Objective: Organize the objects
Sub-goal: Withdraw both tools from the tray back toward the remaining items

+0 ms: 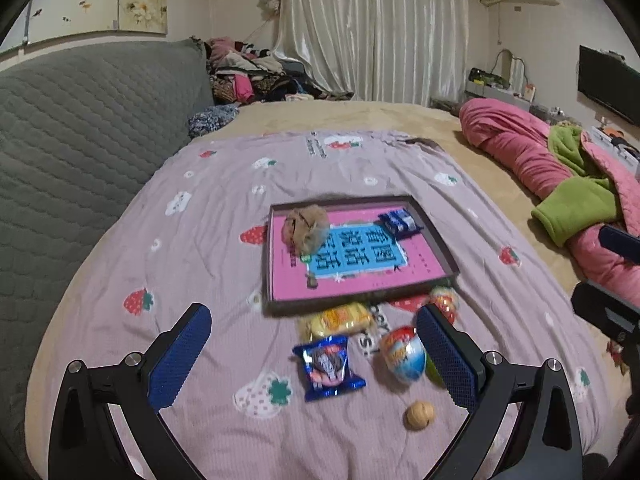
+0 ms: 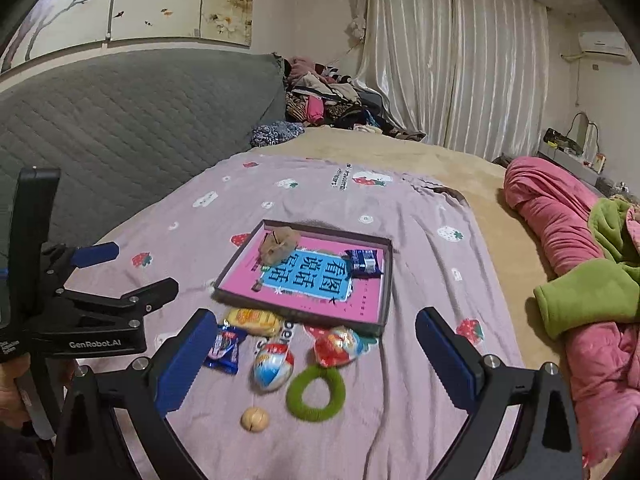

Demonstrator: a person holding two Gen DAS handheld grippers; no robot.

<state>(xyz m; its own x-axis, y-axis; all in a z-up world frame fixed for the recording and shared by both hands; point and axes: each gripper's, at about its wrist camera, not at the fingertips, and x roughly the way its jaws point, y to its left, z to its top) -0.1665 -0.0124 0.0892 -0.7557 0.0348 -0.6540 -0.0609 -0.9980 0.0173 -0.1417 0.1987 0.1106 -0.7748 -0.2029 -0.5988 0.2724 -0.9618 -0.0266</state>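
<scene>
Left wrist view shows our left gripper (image 1: pixel 314 354) with both blue pads wide apart and nothing between them, hanging over the loose items in the lower middle of the frame: a blue snack packet (image 1: pixel 329 366), a foil egg (image 1: pixel 402 354), a yellow packet (image 1: pixel 338 321) and a small round nut (image 1: pixel 419 415), all lying on the strawberry sheet (image 1: pixel 192 264). Above them, in the centre, is the shallow tray (image 1: pixel 434 232) with a pink bottom; it already holds a brown fluffy thing (image 1: pixel 306 226) and a dark blue packet (image 1: pixel 400 222). In the right wrist view our right gripper (image 2: pixel 316 358) is also spread open and empty, above a second foil egg (image 2: pixel 338 346) and a green ring (image 2: pixel 316 392). We think the rest must go into the tray. The risk is that the eggs are smooth and round, so the pads may squeeze one out sideways and it rolls on the soft sheet. The items also lie close together, so a pad coming down may push a neighbour away. The two grippers work near each other and could collide.
</scene>
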